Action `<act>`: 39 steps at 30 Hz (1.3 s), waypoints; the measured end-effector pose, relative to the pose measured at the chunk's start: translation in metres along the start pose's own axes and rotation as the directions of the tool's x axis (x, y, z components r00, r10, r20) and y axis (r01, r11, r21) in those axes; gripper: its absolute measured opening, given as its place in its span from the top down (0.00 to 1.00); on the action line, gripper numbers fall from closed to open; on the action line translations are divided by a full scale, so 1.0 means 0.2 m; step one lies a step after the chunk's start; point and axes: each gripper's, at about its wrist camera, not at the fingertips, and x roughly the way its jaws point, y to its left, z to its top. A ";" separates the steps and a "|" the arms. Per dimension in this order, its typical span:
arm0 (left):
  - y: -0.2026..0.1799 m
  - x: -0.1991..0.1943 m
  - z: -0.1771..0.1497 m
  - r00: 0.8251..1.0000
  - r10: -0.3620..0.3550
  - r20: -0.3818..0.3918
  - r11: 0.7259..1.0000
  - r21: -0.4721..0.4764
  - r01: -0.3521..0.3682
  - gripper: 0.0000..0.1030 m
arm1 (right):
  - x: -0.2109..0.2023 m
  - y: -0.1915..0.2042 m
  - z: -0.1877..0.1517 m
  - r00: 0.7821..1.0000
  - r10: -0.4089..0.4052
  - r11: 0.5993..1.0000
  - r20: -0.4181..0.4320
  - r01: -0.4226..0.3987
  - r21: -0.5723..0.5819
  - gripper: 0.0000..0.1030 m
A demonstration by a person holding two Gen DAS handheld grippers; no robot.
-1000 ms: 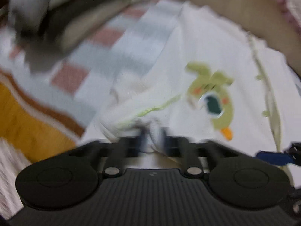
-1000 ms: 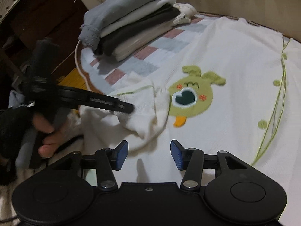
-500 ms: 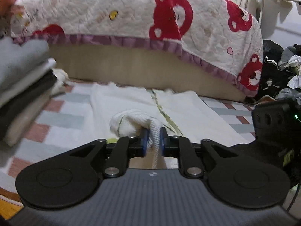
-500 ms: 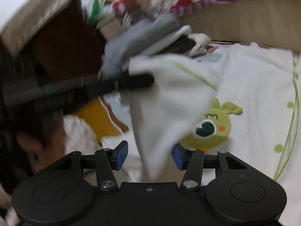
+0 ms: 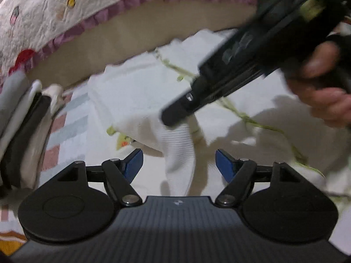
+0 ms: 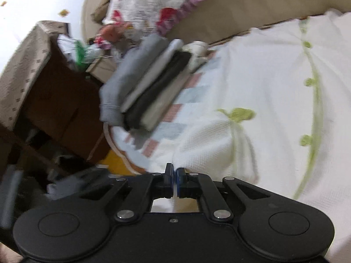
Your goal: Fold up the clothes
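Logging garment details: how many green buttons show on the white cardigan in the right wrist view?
3, down the white cardigan: top button near the collar, middle button, lower button beside the folded-over sleeve. Others may be hidden.

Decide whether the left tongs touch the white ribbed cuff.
Apart. The left wrist view shows the left tongs open, with a clear gap on either side of the white ribbed cuff hanging between them.
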 end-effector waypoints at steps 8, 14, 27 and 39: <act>0.49 -0.13 0.07 0.929 0.368 -0.035 0.879 -0.313 -0.360 0.96 | -0.09 0.23 -0.05 0.997 -0.073 0.936 0.040 0.082 -0.344 0.90; 0.99 -0.58 -0.03 0.677 0.735 -0.041 0.576 -0.490 -0.655 0.94 | 0.10 0.24 -0.20 0.941 -0.289 0.846 -0.177 0.164 -0.508 0.85; 1.65 -0.67 -0.78 0.716 0.648 -0.261 0.090 -0.907 -0.412 0.83 | 0.25 0.27 -0.35 0.859 -0.408 0.721 -0.308 0.096 -0.686 0.85; 1.82 -0.77 -1.20 0.690 0.623 -0.368 -0.241 -0.930 -0.278 0.78 | 0.26 0.24 -0.33 0.854 -0.396 0.748 -0.337 0.087 -0.658 0.85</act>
